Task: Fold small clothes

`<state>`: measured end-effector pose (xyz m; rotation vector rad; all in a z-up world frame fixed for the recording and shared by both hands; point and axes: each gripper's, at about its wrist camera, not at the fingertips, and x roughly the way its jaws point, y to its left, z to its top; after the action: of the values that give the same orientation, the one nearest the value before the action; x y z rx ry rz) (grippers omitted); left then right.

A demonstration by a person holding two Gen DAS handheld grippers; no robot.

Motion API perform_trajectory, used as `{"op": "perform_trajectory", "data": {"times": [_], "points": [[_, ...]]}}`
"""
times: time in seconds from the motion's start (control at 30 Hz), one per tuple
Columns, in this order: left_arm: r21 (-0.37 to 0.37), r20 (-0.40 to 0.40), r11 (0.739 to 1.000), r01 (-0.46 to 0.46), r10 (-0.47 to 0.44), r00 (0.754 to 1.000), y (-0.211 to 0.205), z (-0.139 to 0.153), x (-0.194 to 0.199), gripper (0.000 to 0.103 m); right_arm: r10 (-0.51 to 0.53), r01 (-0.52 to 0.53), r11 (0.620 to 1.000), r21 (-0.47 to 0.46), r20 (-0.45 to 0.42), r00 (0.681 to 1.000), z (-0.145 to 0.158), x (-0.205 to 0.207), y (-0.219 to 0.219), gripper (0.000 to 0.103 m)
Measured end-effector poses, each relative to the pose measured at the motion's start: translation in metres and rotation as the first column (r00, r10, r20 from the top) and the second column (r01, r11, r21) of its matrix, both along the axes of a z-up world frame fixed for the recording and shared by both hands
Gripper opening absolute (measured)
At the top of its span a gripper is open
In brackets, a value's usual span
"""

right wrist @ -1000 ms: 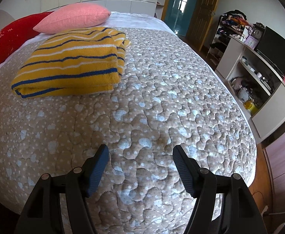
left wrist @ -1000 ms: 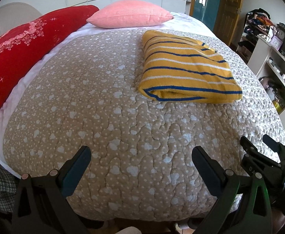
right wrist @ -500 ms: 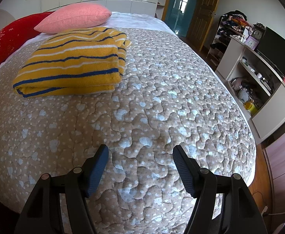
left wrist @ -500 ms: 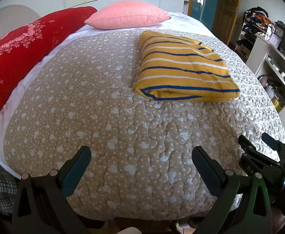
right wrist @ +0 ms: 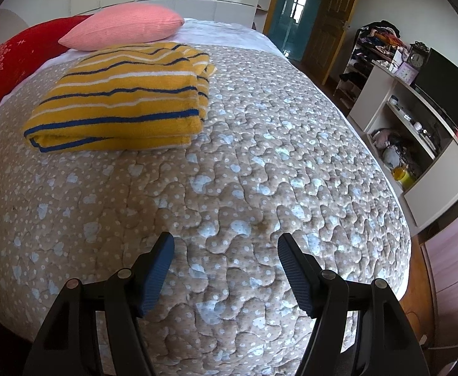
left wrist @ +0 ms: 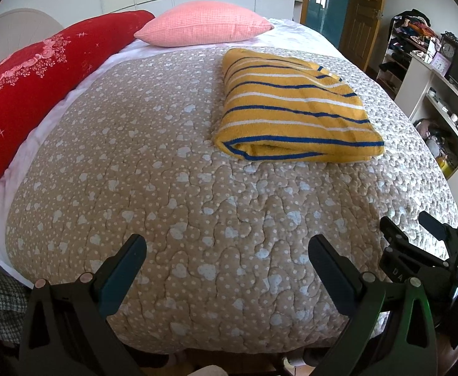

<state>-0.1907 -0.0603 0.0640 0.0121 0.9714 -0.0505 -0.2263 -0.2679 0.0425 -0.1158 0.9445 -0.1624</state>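
Observation:
A yellow garment with blue and white stripes (left wrist: 294,109) lies folded in a neat rectangle on the tan quilted bedspread (left wrist: 172,188). It also shows in the right wrist view (right wrist: 122,100), at the upper left. My left gripper (left wrist: 227,247) is open and empty, hovering over the near edge of the bed, well short of the garment. My right gripper (right wrist: 226,244) is open and empty, also over the near part of the bed, with the garment ahead and to its left. The right gripper also shows at the right edge of the left wrist view (left wrist: 417,228).
A pink pillow (left wrist: 204,26) and a long red pillow (left wrist: 31,84) lie at the head and left side of the bed. White shelves (right wrist: 423,144) with clutter and a clock stand to the right. A wooden door (right wrist: 329,28) is at the back.
Both grippers have drifted slightly; the folded garment sits a little lower and closer in the views. Nothing was grasped or released.

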Motion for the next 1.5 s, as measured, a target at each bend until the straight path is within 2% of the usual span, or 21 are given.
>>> {"op": "perform_trajectory", "data": {"times": [0.73, 1.13, 1.5], "points": [[0.018, -0.011, 1.0, -0.013, 0.014, 1.0, 0.003, -0.006, 0.001, 0.103, 0.025, -0.025, 1.0, -0.001, 0.0, 1.0, -0.001, -0.002, 0.01, 0.074], [0.041, 0.033, 0.999, -0.019, 0.018, 0.999, 0.002, -0.001, -0.002, 0.103, 0.03, -0.03, 1.0, 0.006, 0.006, 1.0, -0.001, -0.002, 0.011, 0.074], [0.038, 0.03, 0.999, -0.019, 0.018, 0.999, 0.003, -0.002, -0.002, 0.103, 0.037, -0.037, 0.999, 0.007, 0.016, 0.999, -0.001, -0.003, 0.012, 0.074]]}}
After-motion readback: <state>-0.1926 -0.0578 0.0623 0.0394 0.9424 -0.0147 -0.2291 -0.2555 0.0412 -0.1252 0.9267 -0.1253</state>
